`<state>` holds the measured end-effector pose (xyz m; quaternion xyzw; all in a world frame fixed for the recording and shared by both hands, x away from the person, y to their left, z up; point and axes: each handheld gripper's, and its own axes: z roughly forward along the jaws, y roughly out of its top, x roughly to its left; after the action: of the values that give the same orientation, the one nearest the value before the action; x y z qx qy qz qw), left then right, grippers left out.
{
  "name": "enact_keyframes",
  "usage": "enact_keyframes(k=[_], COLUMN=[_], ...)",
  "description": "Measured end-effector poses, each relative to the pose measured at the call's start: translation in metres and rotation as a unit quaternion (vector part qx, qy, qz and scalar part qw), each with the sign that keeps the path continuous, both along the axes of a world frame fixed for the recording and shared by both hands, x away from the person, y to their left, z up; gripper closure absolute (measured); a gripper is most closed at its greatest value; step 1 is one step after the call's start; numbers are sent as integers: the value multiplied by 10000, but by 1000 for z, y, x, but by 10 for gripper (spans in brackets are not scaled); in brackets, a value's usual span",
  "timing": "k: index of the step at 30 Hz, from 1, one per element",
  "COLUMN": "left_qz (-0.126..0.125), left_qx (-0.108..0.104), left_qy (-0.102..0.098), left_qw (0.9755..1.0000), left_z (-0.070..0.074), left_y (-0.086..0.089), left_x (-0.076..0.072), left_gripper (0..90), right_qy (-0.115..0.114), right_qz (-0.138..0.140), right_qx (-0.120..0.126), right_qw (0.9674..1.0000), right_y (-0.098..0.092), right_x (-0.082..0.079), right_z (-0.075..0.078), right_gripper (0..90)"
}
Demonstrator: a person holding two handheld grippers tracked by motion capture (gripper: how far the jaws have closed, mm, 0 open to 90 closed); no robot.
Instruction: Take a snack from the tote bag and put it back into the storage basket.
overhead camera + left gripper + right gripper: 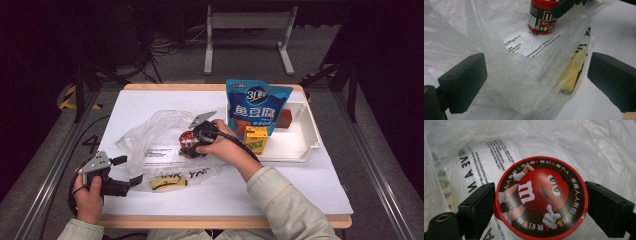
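Observation:
A clear plastic bag [155, 132] with printed text lies crumpled on the white table top. Inside it stands a red-lidded M&M's can [187, 141], and my right gripper [194, 139] reaches into the bag, shut on it. In the right gripper view both jaws press the rim of the can's lid [541, 195] from either side. A flat yellow packet [167, 184] lies in the bag's near edge. My left gripper [131, 170] sits open at the table's front left; its view shows the bag's rumpled edge [511, 75] between the wide-apart jaws, untouched, with the packet [571, 72] and can [542, 18] beyond.
A white tray [310, 135] at the right holds an upright blue snack pouch [257, 105], a yellow box [255, 137] and a red-brown item [285, 118]. The table's front edge runs just below my left hand. Cables and a metal stand occupy the floor behind.

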<state>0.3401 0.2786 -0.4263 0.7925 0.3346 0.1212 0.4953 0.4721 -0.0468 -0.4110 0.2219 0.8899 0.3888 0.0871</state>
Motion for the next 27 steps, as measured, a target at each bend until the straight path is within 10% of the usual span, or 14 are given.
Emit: enact_keyframes(k=[27], left_qz=[36], left_qx=[4], left_qy=[-4], left_qw=[10000], left_z=[0], left_y=[1], left_x=[0], left_gripper=[33], right_qy=[141], right_qz=[6], right_qx=[-551], right_qw=[9984], right_y=[10], right_x=[2], right_z=[-8], right_gripper=[229])
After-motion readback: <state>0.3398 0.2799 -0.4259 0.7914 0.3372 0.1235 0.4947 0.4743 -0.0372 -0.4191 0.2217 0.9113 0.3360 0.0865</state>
